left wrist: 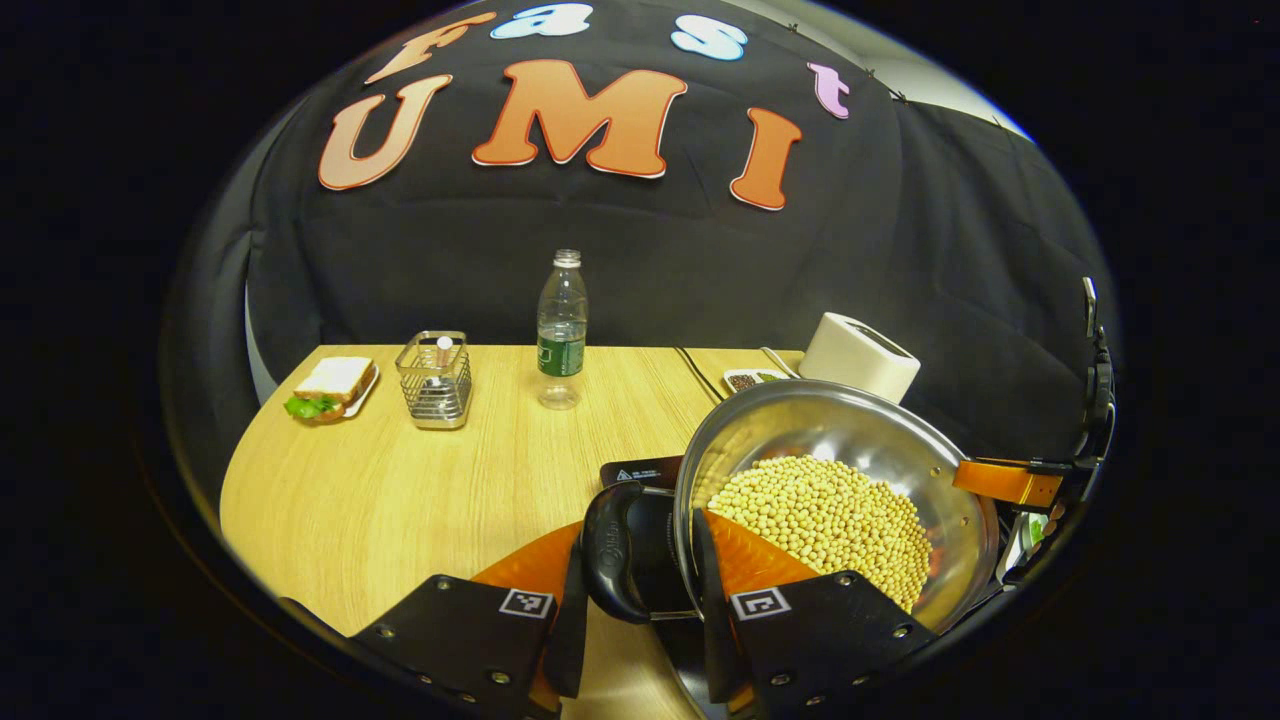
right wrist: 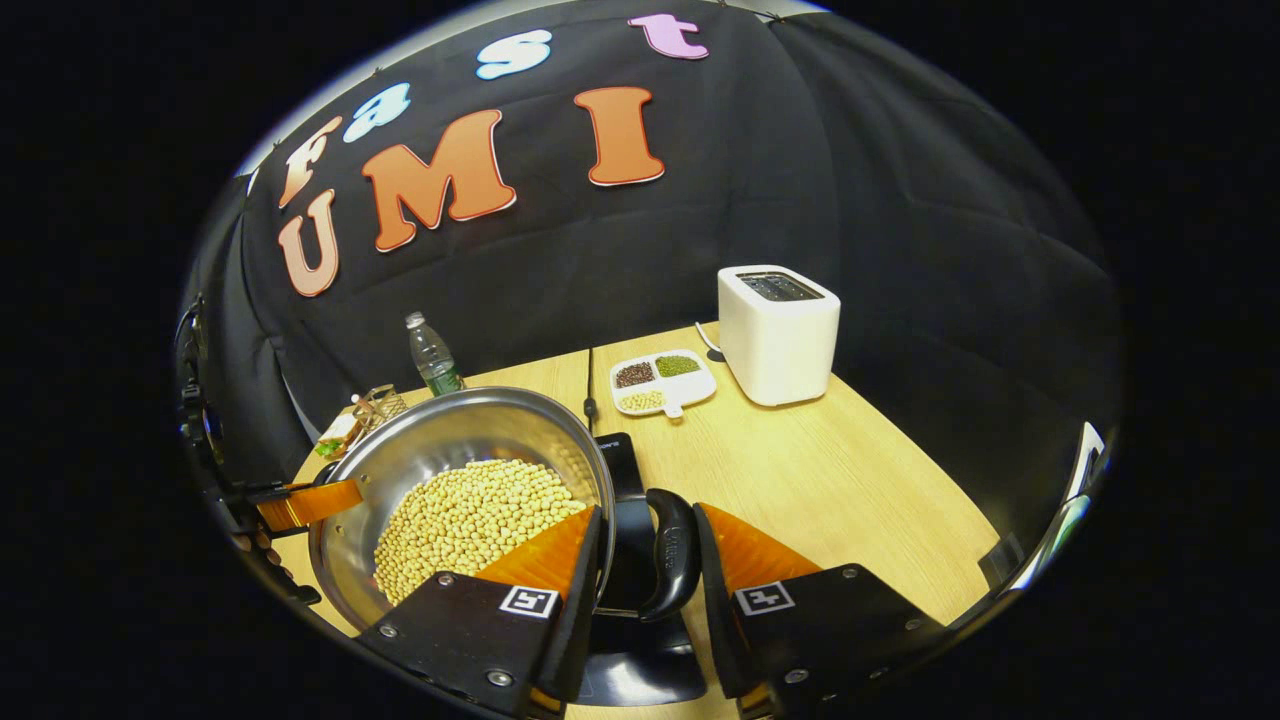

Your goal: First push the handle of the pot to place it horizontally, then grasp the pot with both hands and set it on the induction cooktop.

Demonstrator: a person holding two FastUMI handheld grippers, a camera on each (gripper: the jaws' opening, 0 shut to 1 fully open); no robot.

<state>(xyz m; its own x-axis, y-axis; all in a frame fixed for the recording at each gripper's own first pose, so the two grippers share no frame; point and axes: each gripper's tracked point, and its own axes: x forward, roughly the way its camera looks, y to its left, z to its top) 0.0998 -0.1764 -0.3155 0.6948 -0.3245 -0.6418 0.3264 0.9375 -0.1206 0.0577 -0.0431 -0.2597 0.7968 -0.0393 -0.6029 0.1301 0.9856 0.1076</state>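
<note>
Table (right wrist: 830,470): light wood surface against the booth wall.
Pot (left wrist: 880,430): steel, part-filled with yellow beans (left wrist: 825,515); held between both grippers above the black induction cooktop (left wrist: 640,472); contact with the cooktop cannot be told.
Toaster (right wrist: 778,332): white, at the table's far side, beside a divided tray (right wrist: 665,382) of grains.
Left gripper (left wrist: 640,590): fingers straddle one black side handle (left wrist: 612,550) and the rim; narrow gap.
Right gripper (right wrist: 648,575): fingers straddle the opposite handle (right wrist: 672,565); narrow gap; firm pressing cannot be told.
Bottle (left wrist: 562,330): upright, near a wire holder (left wrist: 435,380).
Sandwich (left wrist: 335,385): on a small plate, table's far corner.
</note>
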